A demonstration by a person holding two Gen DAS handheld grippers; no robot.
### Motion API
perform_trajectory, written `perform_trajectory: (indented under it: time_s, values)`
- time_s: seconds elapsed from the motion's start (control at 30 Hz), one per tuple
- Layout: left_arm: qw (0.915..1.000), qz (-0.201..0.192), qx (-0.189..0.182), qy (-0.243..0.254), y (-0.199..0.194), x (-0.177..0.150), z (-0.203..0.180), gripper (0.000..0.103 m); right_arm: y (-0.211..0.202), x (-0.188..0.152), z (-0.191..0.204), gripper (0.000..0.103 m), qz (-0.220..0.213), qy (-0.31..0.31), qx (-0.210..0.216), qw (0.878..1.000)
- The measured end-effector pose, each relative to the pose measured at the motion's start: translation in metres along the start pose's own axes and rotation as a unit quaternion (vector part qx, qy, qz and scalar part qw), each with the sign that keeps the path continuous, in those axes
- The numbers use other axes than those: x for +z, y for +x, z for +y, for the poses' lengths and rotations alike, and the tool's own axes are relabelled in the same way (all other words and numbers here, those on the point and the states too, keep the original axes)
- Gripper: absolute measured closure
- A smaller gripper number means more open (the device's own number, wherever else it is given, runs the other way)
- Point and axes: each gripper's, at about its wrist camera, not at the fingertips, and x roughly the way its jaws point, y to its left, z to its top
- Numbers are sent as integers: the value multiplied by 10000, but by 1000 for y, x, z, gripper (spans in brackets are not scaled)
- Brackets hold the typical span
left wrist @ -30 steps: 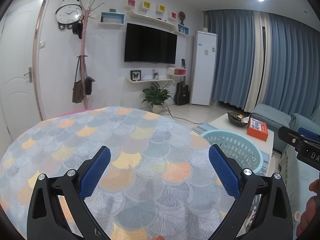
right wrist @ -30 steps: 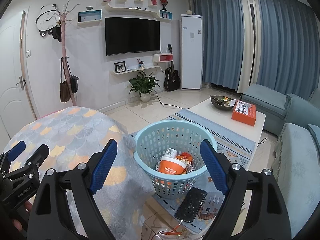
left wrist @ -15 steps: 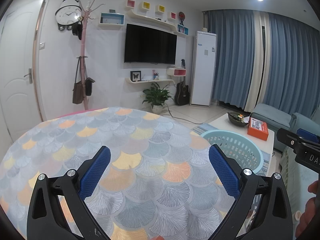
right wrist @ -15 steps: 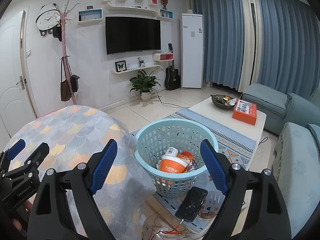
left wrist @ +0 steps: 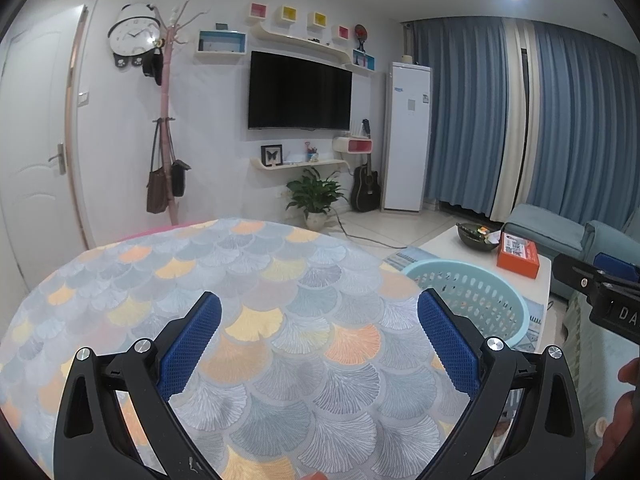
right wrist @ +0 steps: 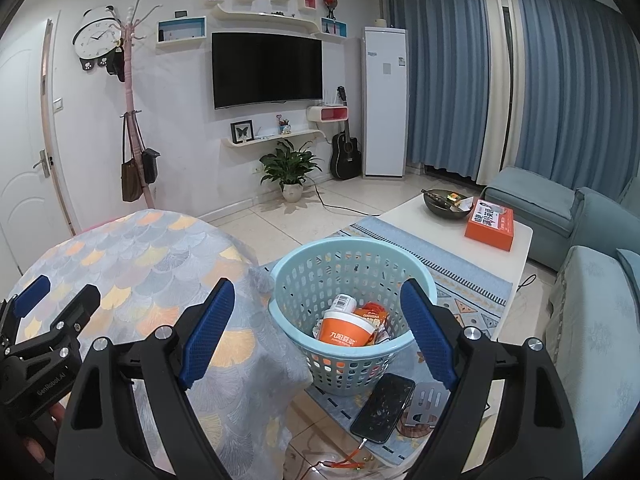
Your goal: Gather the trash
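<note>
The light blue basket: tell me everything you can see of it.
The light blue basket is round, plastic-looking, with slotted walls and a smooth rolled rim. It stands upright on the patterned rug, beside the table's hanging cloth. Inside lie an orange cup, a white bottle and wrappers. A phone lies at its base.

White wall (right wrist: 180,92), blue curtains (right wrist: 560,80), tiled floor (right wrist: 280,224)

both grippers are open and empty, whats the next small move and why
Probably sweep the left gripper over the table for leftovers: the cloth in view is bare, and the cup and wrappers already lie in the basket under the right gripper.
</note>
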Motion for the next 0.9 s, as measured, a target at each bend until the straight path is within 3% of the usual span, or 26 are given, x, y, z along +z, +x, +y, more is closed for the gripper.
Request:
perform_trajectory:
  time_s: [0.37, 0.53, 0.77, 0.9]
  values:
    - [9995, -23, 274, 124, -5, 10, -2, 8, -3, 1, -2, 22, 45, 58, -40, 10000]
    - [9973, -178, 679, 207, -19, 23, -3, 8, -3, 2, -2, 22, 42, 64, -34, 10000]
    - [9971, -226, 695, 223, -31, 35, -6, 8, -11, 4, -1, 22, 3, 75, -11, 10000]
    - [9947, -295, 932, 324, -37, 37, -13, 8, -16, 5, -1, 22, -37, 93, 39, 9999]
